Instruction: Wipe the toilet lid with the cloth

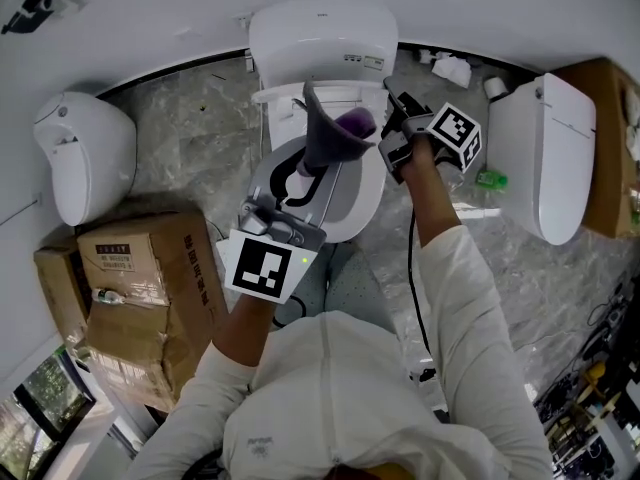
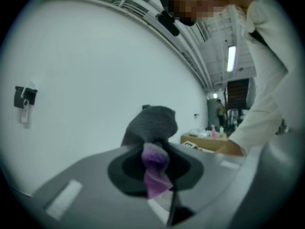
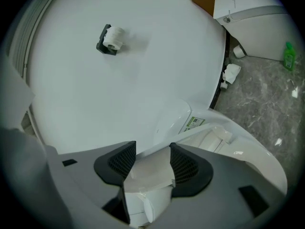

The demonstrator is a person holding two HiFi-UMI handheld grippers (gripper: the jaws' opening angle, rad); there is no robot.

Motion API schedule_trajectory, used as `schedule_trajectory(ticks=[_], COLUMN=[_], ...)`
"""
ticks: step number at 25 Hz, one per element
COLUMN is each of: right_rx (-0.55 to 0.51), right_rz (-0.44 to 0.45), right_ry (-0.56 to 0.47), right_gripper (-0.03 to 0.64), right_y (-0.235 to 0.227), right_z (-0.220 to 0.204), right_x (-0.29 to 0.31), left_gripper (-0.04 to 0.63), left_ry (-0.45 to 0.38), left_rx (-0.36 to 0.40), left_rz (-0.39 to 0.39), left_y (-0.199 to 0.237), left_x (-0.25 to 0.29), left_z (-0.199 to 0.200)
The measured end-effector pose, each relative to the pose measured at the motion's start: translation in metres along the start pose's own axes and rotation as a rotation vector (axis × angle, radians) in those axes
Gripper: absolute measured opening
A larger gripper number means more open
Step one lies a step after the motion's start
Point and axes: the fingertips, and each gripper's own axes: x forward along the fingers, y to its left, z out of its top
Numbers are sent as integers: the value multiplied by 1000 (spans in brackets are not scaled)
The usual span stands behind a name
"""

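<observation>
The fingers of the left gripper [image 1: 315,163] were clamped on the grey-and-purple cloth [image 1: 340,128], held over the back edge of the white toilet lid [image 1: 355,193], while those of the right gripper [image 1: 395,128] stood wide open at the lid's right rear edge, holding nothing, so the wiping itself appeared still to be done.

White long sleeves [image 1: 470,298] — grey left gripper [image 2: 155,171], right gripper [image 3: 150,163]; marker cubes [image 1: 262,265]; black cable [image 1: 411,268].

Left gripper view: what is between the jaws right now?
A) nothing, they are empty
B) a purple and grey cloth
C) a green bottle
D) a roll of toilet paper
B: the left gripper is shut on a purple and grey cloth, which bunches up out of the gap between its jaws.
</observation>
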Motion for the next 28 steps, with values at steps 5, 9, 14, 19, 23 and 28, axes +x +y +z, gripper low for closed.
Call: schedule_trajectory(ticks=[5,9,14,19,23,28], right_rx=[6,-7,-41,-180,-304,-428], right_rz=[52,113,194,238,214,112], right_ry=[-78,-115,-145,-113,-70,-47], right_gripper=[229,232,233,233,224,190], right_y=[2,4,4,9,9,9], right_z=[4,4,4,5,8,15], right_x=[3,2,0,5,16,34], left_gripper=[66,66,66,66,66,66], left_ry=[3,3,6,27,35,41], left_rx=[-3,7,7,5,-7,-21], left_rz=[-33,-52,-63,-70,-62,-50], left_y=[9,15,17,18,22,29], left_x=[18,29,39,41,42,40], left_z=[-2,-3,-8,-15,-23,-29])
